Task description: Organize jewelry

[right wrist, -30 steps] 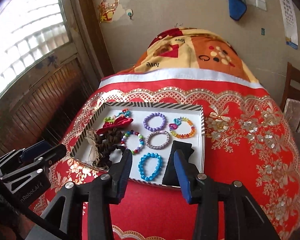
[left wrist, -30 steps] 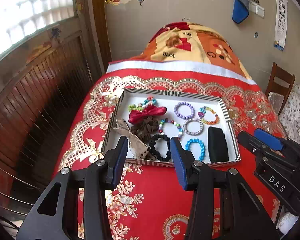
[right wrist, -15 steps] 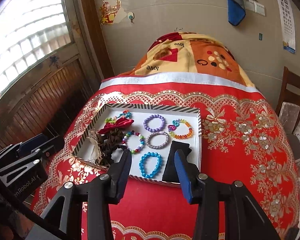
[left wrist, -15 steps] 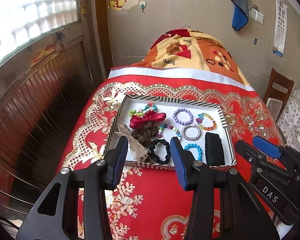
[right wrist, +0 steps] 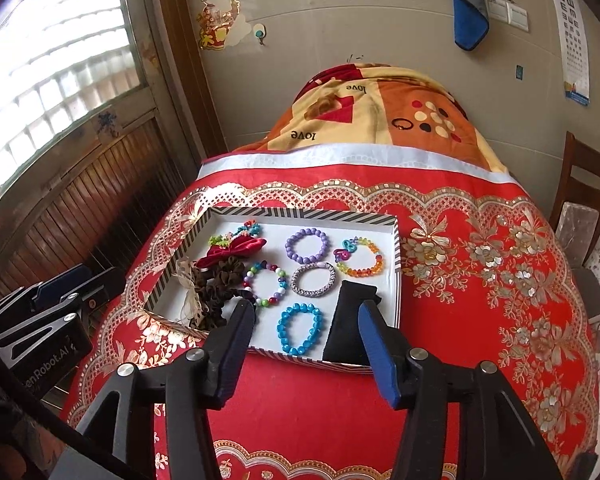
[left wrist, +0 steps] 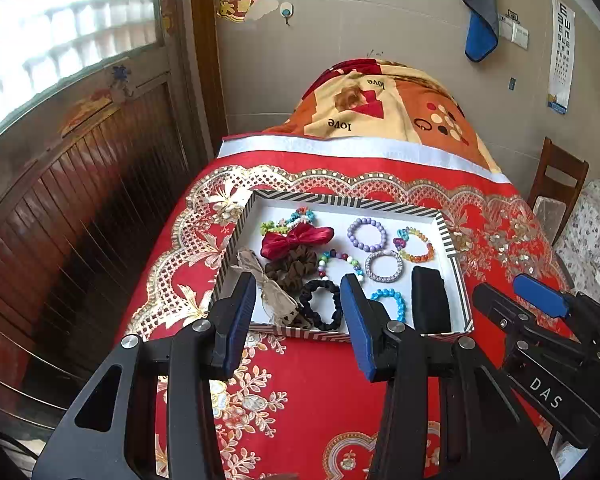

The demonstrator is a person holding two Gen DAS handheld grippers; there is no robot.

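Jaws of both grippers gape, empty, short of tray [right wrist: 396, 272] near edge

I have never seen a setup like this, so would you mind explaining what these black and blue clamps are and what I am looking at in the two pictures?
Each picture comes from a camera mounted on a hand-held tool, looking forward along its two blue-padded fingers. One view shows the left tool, the other the right tool; both are open and hold nothing. Ahead, on a red patterned cloth, sits a striped tray with bead bracelets, including a blue bracelet and a purple bracelet, a red bow, scrunchies and a black pouch.
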